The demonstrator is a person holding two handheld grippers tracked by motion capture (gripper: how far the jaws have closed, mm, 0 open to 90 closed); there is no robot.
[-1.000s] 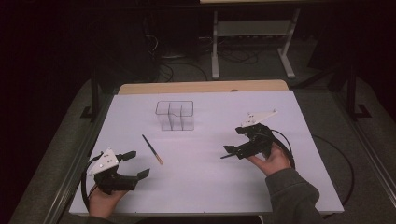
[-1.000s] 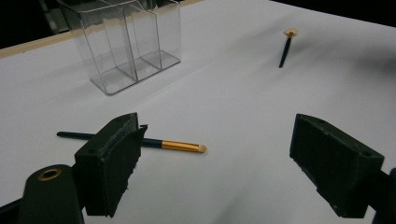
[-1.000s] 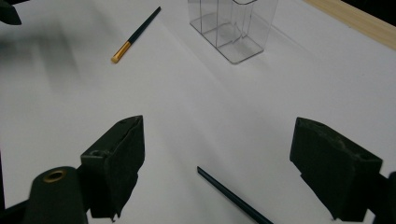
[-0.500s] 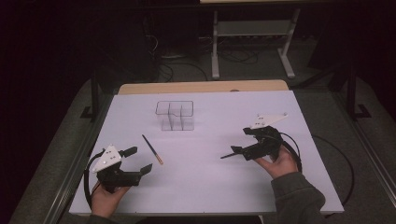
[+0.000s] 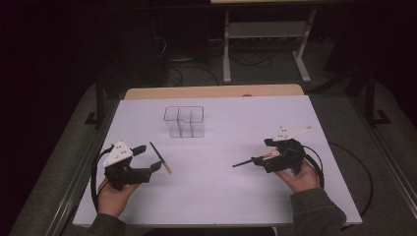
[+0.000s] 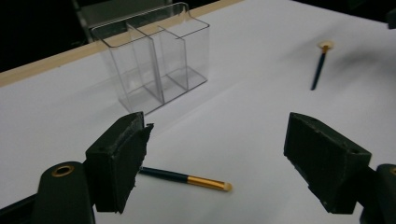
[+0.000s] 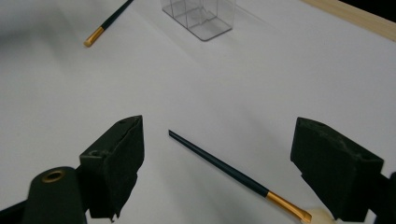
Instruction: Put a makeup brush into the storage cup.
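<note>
The work in hand seems to be putting the two brushes into the clear organizer [image 5: 184, 121], which stands upright toward the far edge of the table [image 5: 236, 206]. One brush [image 7: 233, 173] lies flat between the jaws of the right hand-held gripper [image 7: 233, 172], near the right edge; the jaws are wide open and hold nothing. To do it well, I think this hand-held gripper should lower, close on the dark handle near its middle, then lift it level. The other brush [image 6: 184, 178] lies just beside the left hand-held gripper [image 6: 224, 163], near the left edge; this one is also wide open and empty. Both hands [image 5: 300, 177] rest low near the front edge, the hand-held grippers pointing inward.
</note>
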